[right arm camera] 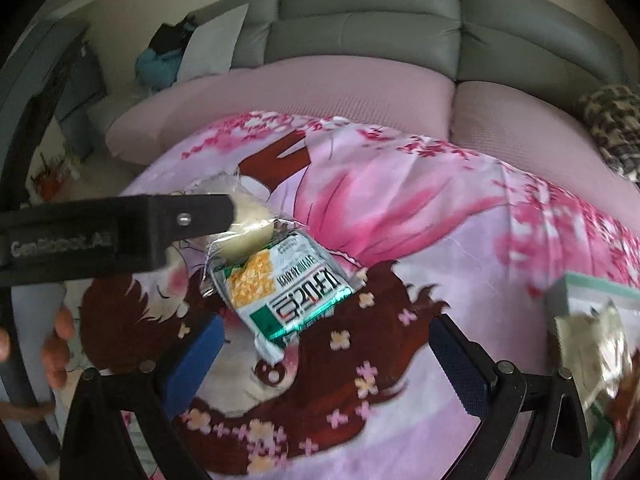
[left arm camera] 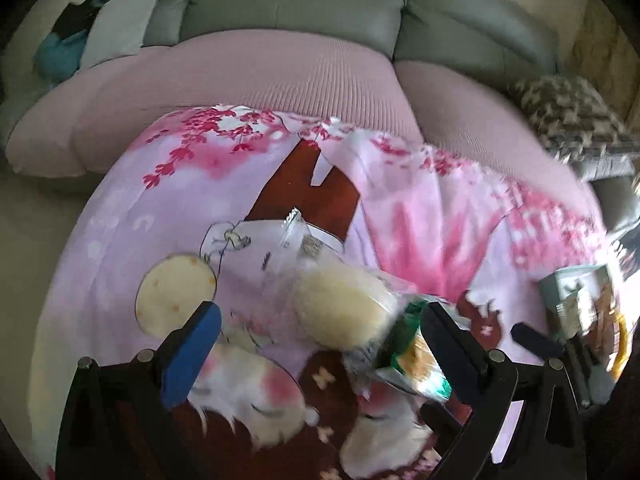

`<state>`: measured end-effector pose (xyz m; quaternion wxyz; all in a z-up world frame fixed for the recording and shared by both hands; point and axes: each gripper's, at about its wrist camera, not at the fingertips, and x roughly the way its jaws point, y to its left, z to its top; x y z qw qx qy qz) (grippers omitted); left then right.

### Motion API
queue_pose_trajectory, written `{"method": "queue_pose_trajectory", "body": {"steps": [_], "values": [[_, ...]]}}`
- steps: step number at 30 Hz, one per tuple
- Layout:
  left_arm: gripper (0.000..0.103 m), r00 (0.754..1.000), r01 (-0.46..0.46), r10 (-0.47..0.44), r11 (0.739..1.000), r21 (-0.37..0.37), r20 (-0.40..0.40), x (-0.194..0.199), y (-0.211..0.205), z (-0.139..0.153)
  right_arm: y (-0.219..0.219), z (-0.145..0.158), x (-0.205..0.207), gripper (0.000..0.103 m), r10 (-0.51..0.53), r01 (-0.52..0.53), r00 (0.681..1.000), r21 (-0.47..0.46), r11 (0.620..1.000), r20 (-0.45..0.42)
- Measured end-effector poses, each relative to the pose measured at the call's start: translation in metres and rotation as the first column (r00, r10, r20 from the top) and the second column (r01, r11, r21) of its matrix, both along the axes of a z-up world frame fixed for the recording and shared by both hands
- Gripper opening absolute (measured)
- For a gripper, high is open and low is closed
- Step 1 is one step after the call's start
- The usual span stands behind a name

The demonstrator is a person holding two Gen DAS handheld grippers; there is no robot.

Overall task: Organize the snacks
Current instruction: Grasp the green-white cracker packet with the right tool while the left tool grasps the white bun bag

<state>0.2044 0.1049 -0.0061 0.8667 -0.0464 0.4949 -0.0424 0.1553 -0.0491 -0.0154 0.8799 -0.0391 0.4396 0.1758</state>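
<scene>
The left gripper (left arm camera: 320, 332) gapes wide around a bun (left arm camera: 340, 312) in clear wrap at lower centre of its view. The right gripper (right arm camera: 328, 344) is released too, just below a green packet (right arm camera: 276, 284) mid-frame on the pink cloth (right arm camera: 420, 208); a box (right arm camera: 592, 312) sits at the right edge.

Left wrist view: you look down along the left claw (left arm camera: 320, 340), close over the pink printed cloth (left arm camera: 420, 220), facing the grey sofa (left arm camera: 288, 12).
Right wrist view: you look from a little farther back, same heading.
Shared: green snack packet (right arm camera: 280, 284), cloth (right arm camera: 400, 208), sofa (right arm camera: 368, 32).
</scene>
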Motion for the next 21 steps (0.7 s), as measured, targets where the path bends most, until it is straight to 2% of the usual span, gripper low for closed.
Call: {"method": "queue_pose_trajectory", "body": {"steps": [4,8,11,15,17,19,21], "values": [[0.100,0.998,0.021,-0.021,1.000,-0.010,-0.058,0.019,0.001,-0.016,0.008,-0.008,0.016,0.103,0.048,-0.047,0.998,0.026,0.999,-0.032],[0.100,0.996,0.047,-0.047,0.999,-0.013,-0.070,0.025,-0.004,-0.023,0.019,-0.021,0.025,0.103,0.097,-0.097,0.993,0.001,0.995,-0.061],[0.098,0.997,0.032,-0.033,0.999,-0.021,-0.076,0.028,-0.002,-0.026,0.024,-0.028,0.028,0.103,0.108,-0.109,0.992,-0.017,0.994,-0.065],[0.088,0.997,0.010,-0.012,0.999,-0.038,-0.074,0.028,0.000,-0.025,0.021,-0.026,0.029,0.101,0.108,-0.108,0.993,0.007,0.994,-0.057],[0.086,0.997,0.011,-0.013,0.999,-0.030,-0.074,0.027,-0.001,-0.023,0.018,-0.024,0.030,0.088,0.104,-0.103,0.993,0.026,0.994,-0.056],[0.084,0.997,0.013,-0.014,1.000,-0.020,-0.070,0.026,-0.004,-0.022,0.016,-0.023,0.030,0.083,0.100,-0.099,0.994,0.029,0.995,-0.050],[0.073,0.998,0.012,-0.014,0.999,-0.033,-0.064,0.023,-0.004,-0.020,0.016,-0.021,0.029,0.079,0.102,-0.100,0.994,0.036,0.994,-0.047]]}}
